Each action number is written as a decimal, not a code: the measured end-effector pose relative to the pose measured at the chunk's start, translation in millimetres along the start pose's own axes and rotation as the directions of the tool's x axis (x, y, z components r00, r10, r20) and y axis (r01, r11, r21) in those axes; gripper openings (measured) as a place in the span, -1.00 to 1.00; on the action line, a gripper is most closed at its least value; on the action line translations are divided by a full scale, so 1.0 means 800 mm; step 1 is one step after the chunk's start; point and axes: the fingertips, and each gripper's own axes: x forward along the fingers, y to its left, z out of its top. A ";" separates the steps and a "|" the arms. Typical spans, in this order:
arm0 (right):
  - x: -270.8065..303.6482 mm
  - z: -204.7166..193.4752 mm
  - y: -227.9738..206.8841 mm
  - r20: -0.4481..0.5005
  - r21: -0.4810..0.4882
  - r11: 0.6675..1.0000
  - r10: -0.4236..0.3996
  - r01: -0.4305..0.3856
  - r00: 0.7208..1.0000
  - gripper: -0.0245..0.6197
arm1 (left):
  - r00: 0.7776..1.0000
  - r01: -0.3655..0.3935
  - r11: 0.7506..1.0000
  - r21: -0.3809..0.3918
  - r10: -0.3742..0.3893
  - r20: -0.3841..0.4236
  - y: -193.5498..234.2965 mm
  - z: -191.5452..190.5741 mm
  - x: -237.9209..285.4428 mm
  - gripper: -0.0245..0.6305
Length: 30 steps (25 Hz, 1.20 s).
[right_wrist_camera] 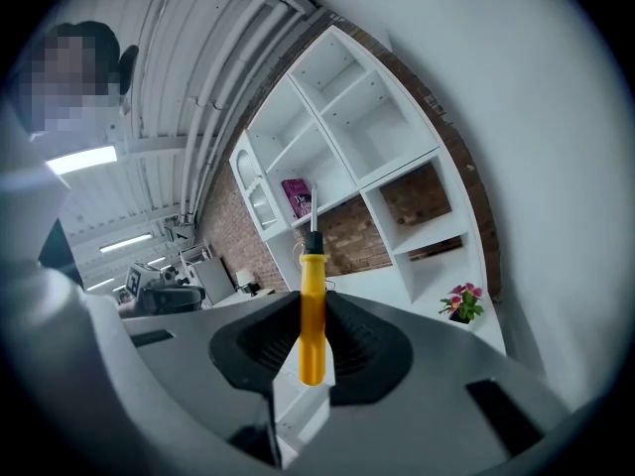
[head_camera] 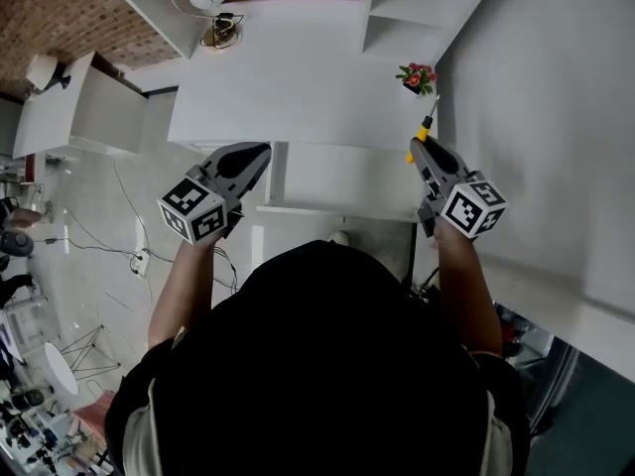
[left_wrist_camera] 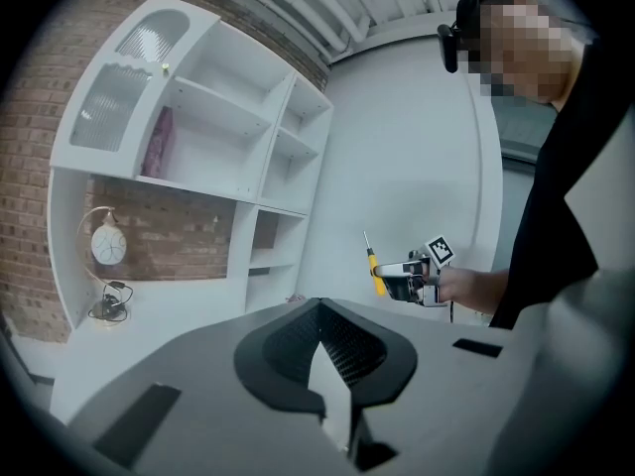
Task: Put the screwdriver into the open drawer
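There is one yellow-handled screwdriver [right_wrist_camera: 312, 325], one open white drawer [head_camera: 342, 181] and two grippers. The right gripper [right_wrist_camera: 312, 300] clamps the screwdriver by its handle, just at the right edge of the drawer. Its long axis follows the jaws, with the metal tip pointing forward, away from the person. The left gripper [left_wrist_camera: 319, 310] has its jaws together, with nothing between them.

Illumination is bright and even, supplied by ceiling strip lights [right_wrist_camera: 84, 157]. The white desk top [head_camera: 298, 77] is near washed out, and shadows are faint. Both gripper views show strong fisheye bending and black vignetted corners; the screwdriver [right_wrist_camera: 312, 315] reads fairly sharp, the foreground nearest each lens soft.
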 end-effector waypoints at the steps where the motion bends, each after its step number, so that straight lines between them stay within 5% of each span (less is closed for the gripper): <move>1: 0.002 -0.001 -0.003 -0.009 -0.003 1.000 -0.003 0.003 1.000 -0.66 | 1.000 -0.003 1.000 -0.001 0.003 0.001 0.001 0.002 0.003 -0.88; 30: 0.031 -0.008 0.010 -0.051 0.036 0.996 0.081 -0.079 0.995 -0.66 | 0.998 -0.059 0.997 -0.042 0.060 0.028 0.026 -0.012 -0.020 -0.88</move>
